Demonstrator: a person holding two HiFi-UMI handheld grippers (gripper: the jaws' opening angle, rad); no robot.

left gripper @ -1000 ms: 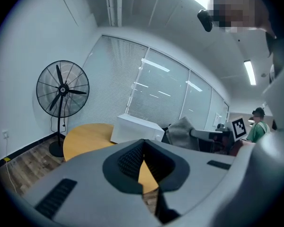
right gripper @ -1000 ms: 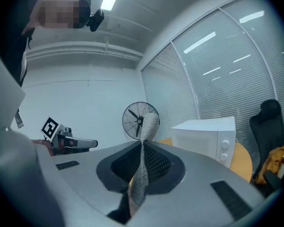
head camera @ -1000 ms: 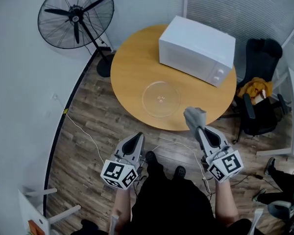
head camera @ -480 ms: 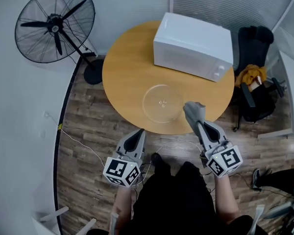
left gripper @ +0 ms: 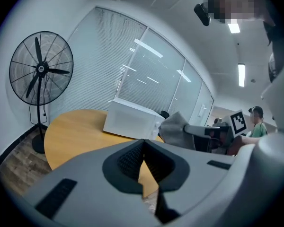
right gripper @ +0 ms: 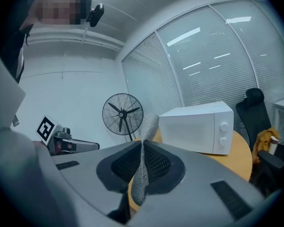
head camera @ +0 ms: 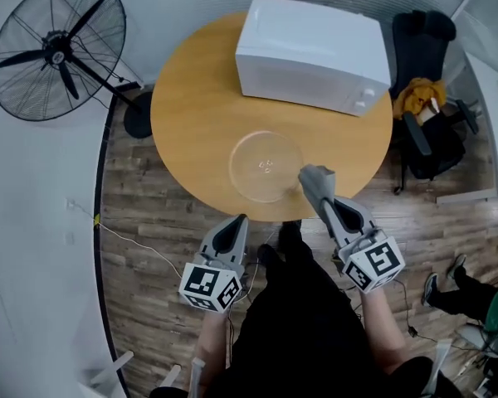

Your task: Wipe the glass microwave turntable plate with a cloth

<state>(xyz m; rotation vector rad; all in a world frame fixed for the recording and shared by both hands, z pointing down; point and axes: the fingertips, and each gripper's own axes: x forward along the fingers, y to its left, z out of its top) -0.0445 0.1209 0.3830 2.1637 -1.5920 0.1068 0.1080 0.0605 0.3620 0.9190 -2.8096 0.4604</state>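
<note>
Right hand-held gripper (head camera: 321,196): clenched on a grey cloth (head camera: 314,181). In the right gripper view the fabric runs edge-on between the pads, with a loose flap standing past the tips. Left hand-held gripper (head camera: 236,223): jaws together, nothing between them, held off the near edge of the bench.

Glass turntable plate (head camera: 266,167): lies flat on the near side of the round wooden bench (head camera: 191,98), in front of the white microwave (head camera: 311,52). From the head view the cloth sits over the plate's right rim; whether it touches cannot be told.

Step, as judged: bringing the cloth to the glass. To do it well, lay the flap flat and wipe in overlapping circles from the centre outward. The plate rests loose on smooth wood and will likely slide or spin, so the empty left hand-held gripper should steady the near-left rim. Keep it off the bench edge.

Room: wood-plank floor (head camera: 141,222), standing fan (head camera: 54,56) far left, black office chair (head camera: 423,98) far right, blinds (left gripper: 132,70) behind.
</note>
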